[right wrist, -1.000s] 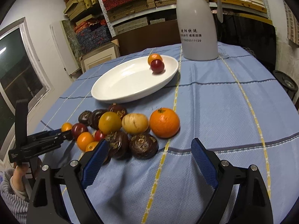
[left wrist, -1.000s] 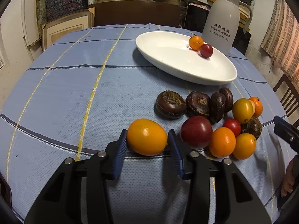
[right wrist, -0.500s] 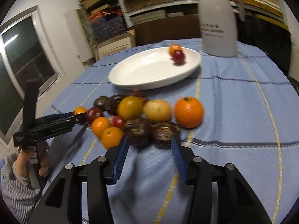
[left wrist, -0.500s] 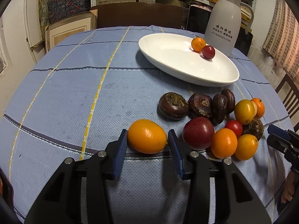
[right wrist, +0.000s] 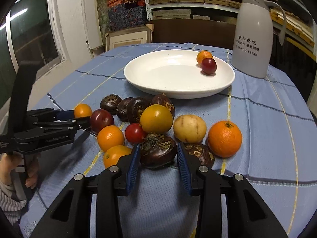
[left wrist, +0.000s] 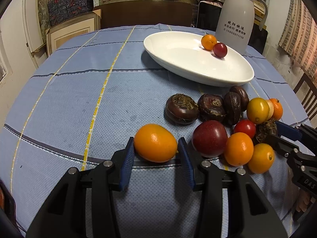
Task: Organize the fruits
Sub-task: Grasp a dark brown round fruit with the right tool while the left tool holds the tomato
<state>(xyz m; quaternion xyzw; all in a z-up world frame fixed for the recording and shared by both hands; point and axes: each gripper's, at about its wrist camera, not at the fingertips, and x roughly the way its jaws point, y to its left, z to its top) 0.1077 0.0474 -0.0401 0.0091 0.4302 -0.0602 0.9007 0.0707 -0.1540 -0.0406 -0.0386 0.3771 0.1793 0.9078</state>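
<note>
My left gripper (left wrist: 156, 139) is shut on an oval orange fruit (left wrist: 155, 142) that rests on the blue cloth, left of the fruit pile. In the right wrist view my right gripper (right wrist: 158, 145) has its jaws closing, with both blue pads against a dark water chestnut (right wrist: 158, 151) at the pile's near edge. The pile holds several oranges, dark chestnuts, a red tomato (right wrist: 135, 132), a plum (right wrist: 101, 120) and a pale potato (right wrist: 189, 128). Behind it, the white plate (right wrist: 168, 79) carries a small orange (right wrist: 204, 56) and a red fruit (right wrist: 208, 65).
A white thermos jug (right wrist: 253, 39) stands behind the plate at the right. A large orange (right wrist: 224, 138) lies right of the held chestnut. Shelves with boxes line the back wall. A person's hand (right wrist: 29, 170) holds the left gripper's handle at the table's left edge.
My right gripper moved left onto the pile and its wide jaws closed around the dark chestnut. The left gripper kept still, holding the orange fruit.
</note>
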